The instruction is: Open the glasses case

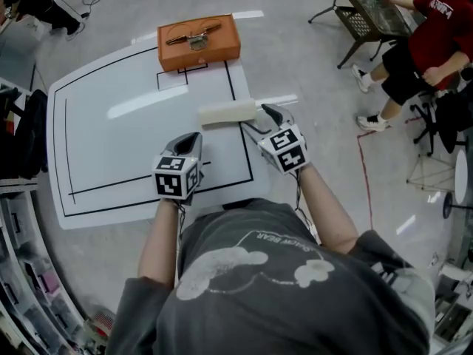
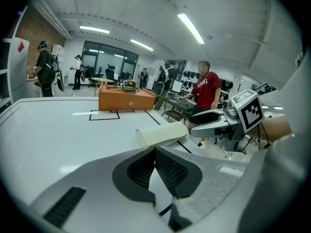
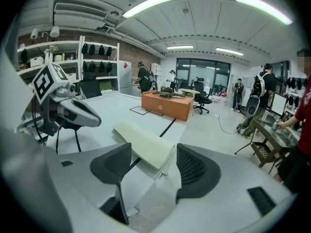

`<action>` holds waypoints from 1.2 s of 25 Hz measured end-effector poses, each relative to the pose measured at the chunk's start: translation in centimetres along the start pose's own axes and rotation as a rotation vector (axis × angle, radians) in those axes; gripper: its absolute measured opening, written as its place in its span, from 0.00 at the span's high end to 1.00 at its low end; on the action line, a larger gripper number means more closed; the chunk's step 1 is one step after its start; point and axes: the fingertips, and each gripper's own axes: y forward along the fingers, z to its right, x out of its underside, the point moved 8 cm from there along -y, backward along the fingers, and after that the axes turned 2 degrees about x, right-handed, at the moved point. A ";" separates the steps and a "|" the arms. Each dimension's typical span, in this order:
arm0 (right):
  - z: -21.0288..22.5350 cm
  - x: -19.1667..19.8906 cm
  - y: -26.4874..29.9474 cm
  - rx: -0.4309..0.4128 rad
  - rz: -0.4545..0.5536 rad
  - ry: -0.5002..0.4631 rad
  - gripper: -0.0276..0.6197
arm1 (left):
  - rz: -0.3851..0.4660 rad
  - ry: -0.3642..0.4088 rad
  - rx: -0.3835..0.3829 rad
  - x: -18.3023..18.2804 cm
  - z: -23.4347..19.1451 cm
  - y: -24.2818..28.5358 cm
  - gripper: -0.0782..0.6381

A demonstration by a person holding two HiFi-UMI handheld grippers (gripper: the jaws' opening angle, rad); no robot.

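Grey workshop floor (image 1: 310,58) surrounds a broad white desk (image 1: 111,139) marked with black lines (image 1: 238,124) that box in a large rectangle. Shelving and lit ceiling strips show in the gripper views, with several people standing far back in the room. Off the desk's far right corner, a person in a red shirt (image 1: 436,43) sits at a small dark table.

On the desk's far edge, towards the right, stands an orange box (image 1: 198,43) with a small metal-looking object (image 1: 194,37) lying on top; what it is cannot be told.

Both grippers reach in from the near edge, each on a bare forearm. The left gripper (image 1: 194,136) is over the middle of the near half of the desk, angled downward, well apart from the box. Its jaws are together, the two dark ribbed pads meeting with nothing between them. The right gripper (image 1: 269,110) is at the desk's right edge, also angled downward. Its jaws stand wide apart.

A cream glasses case (image 1: 228,113), closed, lies flat on the desk near the right edge, its length running across the desk over one of the black lines. Its right end is just beside the right gripper's tips. In the right gripper view that end shows in the gap between the two pads, and neither pad presses on it. The left gripper is near the case but not touching it.
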 end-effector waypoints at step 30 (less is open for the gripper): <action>1.0 0.2 3.4 -0.163 -0.064 -0.457 0.47 | -0.105 -0.067 -0.100 0.0 -0.5 4.0 0.89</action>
